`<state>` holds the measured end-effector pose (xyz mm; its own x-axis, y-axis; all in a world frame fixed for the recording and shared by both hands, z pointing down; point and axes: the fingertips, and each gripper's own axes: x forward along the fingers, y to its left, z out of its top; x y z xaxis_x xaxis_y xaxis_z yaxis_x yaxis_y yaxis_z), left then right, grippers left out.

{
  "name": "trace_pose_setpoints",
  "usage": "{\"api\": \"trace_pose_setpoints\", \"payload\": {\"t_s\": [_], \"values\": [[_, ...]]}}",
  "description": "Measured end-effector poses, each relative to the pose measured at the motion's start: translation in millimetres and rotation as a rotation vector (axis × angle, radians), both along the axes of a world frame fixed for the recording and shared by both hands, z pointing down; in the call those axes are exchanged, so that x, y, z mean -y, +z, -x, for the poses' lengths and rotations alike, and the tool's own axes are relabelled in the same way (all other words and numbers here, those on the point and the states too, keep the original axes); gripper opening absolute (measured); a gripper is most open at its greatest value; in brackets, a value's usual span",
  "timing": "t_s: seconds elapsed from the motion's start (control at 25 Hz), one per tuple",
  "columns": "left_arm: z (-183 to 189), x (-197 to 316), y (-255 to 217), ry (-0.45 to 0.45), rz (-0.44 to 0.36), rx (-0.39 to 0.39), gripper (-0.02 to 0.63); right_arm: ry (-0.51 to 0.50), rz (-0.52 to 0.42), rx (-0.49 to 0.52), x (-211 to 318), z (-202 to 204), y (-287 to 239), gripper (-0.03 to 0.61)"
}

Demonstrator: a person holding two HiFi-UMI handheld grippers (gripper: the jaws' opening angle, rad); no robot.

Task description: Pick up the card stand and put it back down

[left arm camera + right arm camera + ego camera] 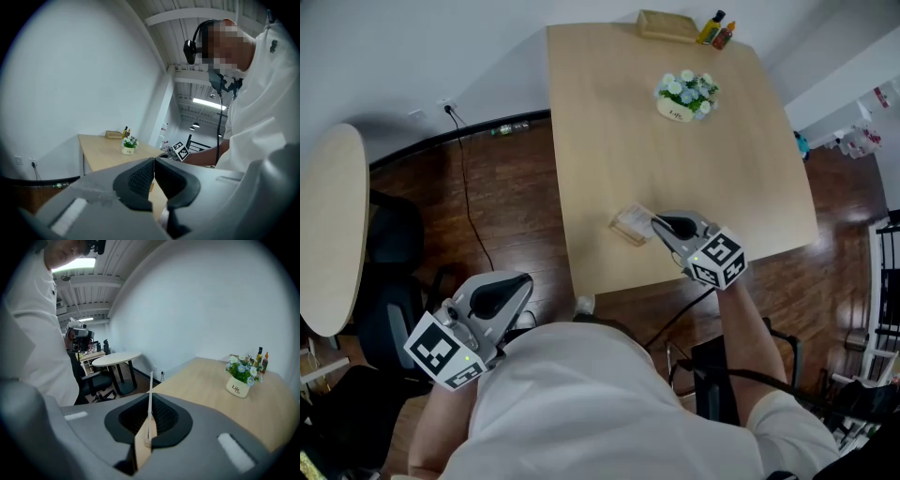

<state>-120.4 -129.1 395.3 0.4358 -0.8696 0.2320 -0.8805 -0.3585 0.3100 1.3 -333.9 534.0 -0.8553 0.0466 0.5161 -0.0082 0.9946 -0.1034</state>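
While your right claw point(660, 225) is clenched on the card stand point(143, 448), its own view shows the stand as a thin clear sheet set upright in a pale wooden base. The sheet runs edge-on straight up the middle of the claw, and both ribbed pads press flat against its two faces. The wooden base sits at the bottom of the grip, closest to the camera, and the top edge of the sheet rises just past the claw tips.

From the head view, the card stand point(630, 223) is a small glassy rectangle over the near part of the bench point(609, 112), close to the front edge, with the claw tips coming onto it from the right. Whether its base touches the wood you cannot tell from any view. A flower pot point(686, 96) stands well apart from it, toward the far side of the bench.

Your left claw point(517, 284) hangs off the bench, low at the left over the dark wood floor point(511, 197), well away from the stand. Its jaws are closed pad to pad with nothing between them.
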Motion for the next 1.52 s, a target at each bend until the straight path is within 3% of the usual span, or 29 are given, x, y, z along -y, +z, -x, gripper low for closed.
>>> {"api": "trace_pose_setpoints", "payload": {"t_s": [1.24, 1.36, 1.52], "values": [[-5, -3, 6, -0.024, 0.043, 0.011, 0.005, -0.035, 0.018, -0.037, -5, -2, 55, 0.021], [-4, -2, 6, -0.022, 0.043, 0.012, 0.005, -0.031, 0.012, -0.034, -2, -2, 55, 0.028], [-3, -5, 7, -0.011, 0.044, 0.01, 0.005, -0.012, 0.017, -0.026, 0, -1, 52, 0.083]]}}
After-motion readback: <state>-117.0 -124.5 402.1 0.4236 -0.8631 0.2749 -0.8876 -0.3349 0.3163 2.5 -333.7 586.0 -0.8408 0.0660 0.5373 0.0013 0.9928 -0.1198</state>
